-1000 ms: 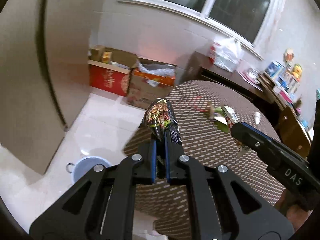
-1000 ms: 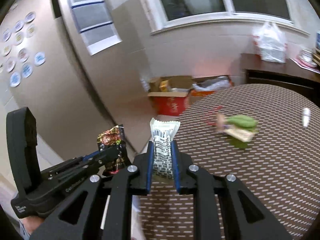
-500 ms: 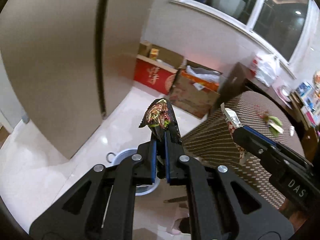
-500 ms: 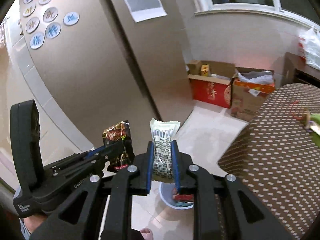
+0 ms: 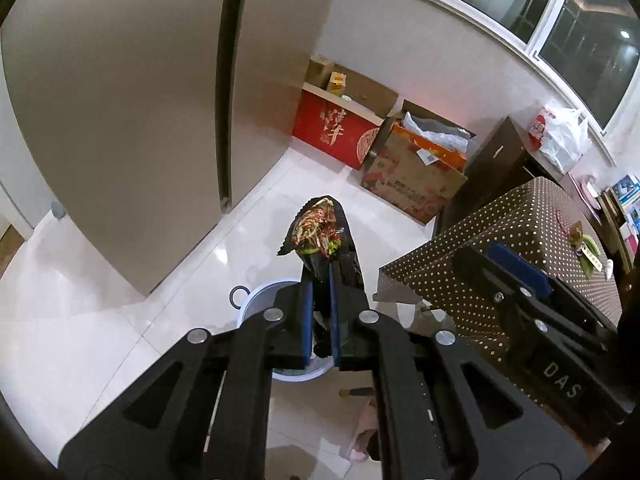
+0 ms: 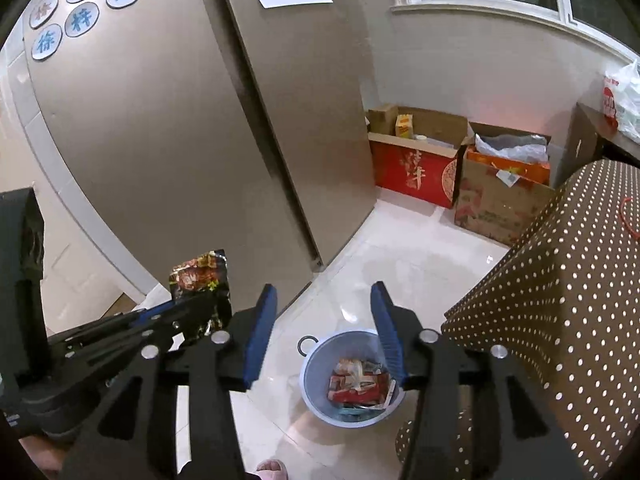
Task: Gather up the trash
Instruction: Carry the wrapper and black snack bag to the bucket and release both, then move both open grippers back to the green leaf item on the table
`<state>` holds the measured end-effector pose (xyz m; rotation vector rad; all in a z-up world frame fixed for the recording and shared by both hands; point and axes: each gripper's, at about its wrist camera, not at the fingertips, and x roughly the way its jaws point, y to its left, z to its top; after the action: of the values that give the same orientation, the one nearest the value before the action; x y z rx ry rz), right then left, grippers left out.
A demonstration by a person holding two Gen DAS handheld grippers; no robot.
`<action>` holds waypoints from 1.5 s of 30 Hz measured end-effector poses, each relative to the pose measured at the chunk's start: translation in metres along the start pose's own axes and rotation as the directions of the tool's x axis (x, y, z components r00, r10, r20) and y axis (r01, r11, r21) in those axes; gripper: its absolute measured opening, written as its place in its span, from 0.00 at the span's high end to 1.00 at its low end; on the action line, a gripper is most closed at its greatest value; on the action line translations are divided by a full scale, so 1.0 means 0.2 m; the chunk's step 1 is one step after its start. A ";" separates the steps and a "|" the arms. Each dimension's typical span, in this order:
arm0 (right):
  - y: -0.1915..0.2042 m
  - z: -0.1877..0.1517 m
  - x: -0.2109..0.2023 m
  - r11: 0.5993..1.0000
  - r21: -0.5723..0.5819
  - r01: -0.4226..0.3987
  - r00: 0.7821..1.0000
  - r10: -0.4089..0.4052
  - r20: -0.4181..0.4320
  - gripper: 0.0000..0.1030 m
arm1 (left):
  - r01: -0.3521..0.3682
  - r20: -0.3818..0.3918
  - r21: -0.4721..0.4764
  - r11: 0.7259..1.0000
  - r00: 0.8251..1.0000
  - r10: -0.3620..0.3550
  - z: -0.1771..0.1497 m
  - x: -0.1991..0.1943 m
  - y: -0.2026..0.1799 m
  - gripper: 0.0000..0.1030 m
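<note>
The right gripper [image 6: 324,320] has spread its fingers, empty, its striped packet gone above the bin [image 6: 352,376]. The left gripper [image 5: 318,292] pinches the dark wrapper [image 5: 320,232] upright, directly over that bin.

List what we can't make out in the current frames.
- Left wrist view: bin contents, hidden behind the left gripper and its snack wrapper.
- Right wrist view: bin far rim, crossed by a blue finger of the open right gripper.
- Both views: wrapper print, too small.
</note>
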<state>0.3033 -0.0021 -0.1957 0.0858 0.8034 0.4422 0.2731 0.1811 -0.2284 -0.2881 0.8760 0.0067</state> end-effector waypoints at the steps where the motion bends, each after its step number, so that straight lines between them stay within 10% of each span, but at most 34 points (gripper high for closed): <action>1: 0.00 0.00 0.00 1.000 0.000 0.003 1.000 -0.003 0.000 0.53 | 0.001 -0.003 0.003 1.000 1.000 -0.001 0.00 0.01 0.00 0.93; 23: -0.14 0.06 -0.20 0.997 0.071 0.021 0.995 -0.028 0.100 0.41 | 0.010 -0.022 0.049 0.999 1.000 -0.009 0.09 0.10 -0.15 0.92; 25: -0.15 0.07 -0.21 0.997 0.078 0.023 0.994 -0.032 0.107 0.41 | -0.007 -0.049 0.056 0.998 0.999 0.010 0.10 0.14 -0.17 0.86; 27: -0.17 0.07 -0.22 0.996 0.083 0.028 0.993 -0.037 0.109 0.40 | -0.021 -0.066 0.060 0.998 0.997 0.025 0.10 0.17 -0.19 0.36; 28: -0.18 0.07 -0.23 0.996 0.085 0.030 0.993 -0.039 0.108 0.40 | -0.041 -0.055 0.056 0.998 0.997 0.045 0.10 0.16 -0.19 0.32; 45: -0.42 0.03 -0.51 0.988 0.132 0.075 0.984 -0.095 0.151 0.40 | 0.028 0.035 0.147 0.989 0.999 -0.034 0.09 -0.07 -0.54 0.32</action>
<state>0.2760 -0.1199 -0.1430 0.2006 0.6770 0.2992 0.2905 0.0826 -0.1798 -0.1637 0.8303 -0.0805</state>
